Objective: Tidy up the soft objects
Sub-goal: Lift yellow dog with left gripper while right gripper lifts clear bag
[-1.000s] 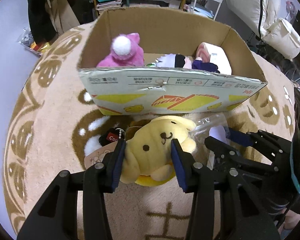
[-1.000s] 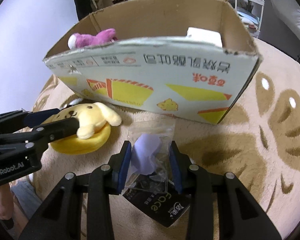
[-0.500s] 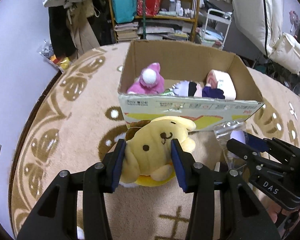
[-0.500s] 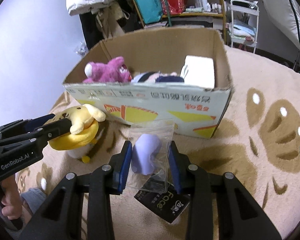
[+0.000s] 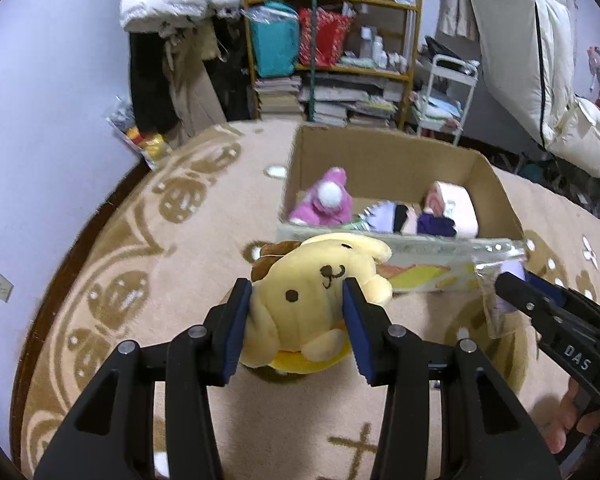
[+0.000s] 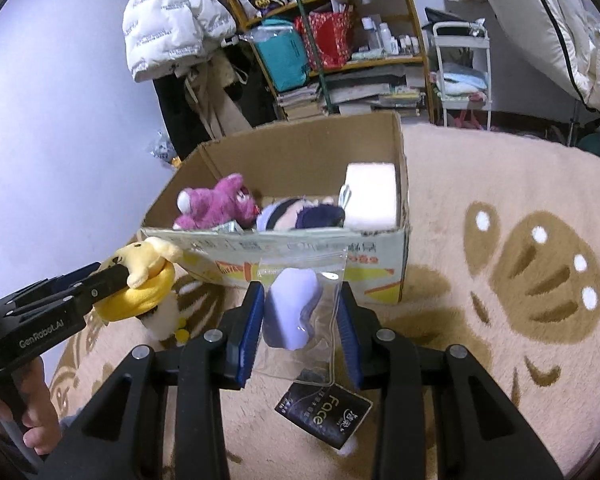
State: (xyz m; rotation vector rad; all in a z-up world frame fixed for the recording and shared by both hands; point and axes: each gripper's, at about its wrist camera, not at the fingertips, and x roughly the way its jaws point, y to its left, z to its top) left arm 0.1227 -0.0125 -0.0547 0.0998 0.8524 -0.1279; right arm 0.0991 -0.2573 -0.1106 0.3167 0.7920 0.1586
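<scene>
Yellow plush dog (image 5: 318, 300) sits pinched in our left gripper (image 5: 296, 330); right gripper (image 6: 300, 322) clamps the slippery bagged lilac toy (image 6: 296, 308), centre frame, which could slide out short of the box (image 6: 312, 148)

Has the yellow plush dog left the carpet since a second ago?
Yes. The yellow plush dog, clamped in the left gripper, has risen: it now overlaps the top edge of the cardboard box instead of lying below it.

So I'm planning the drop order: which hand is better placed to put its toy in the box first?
Probably left: its yellow plush is at the cardboard box front rim; the right's bagged purple toy hangs lower.
</scene>
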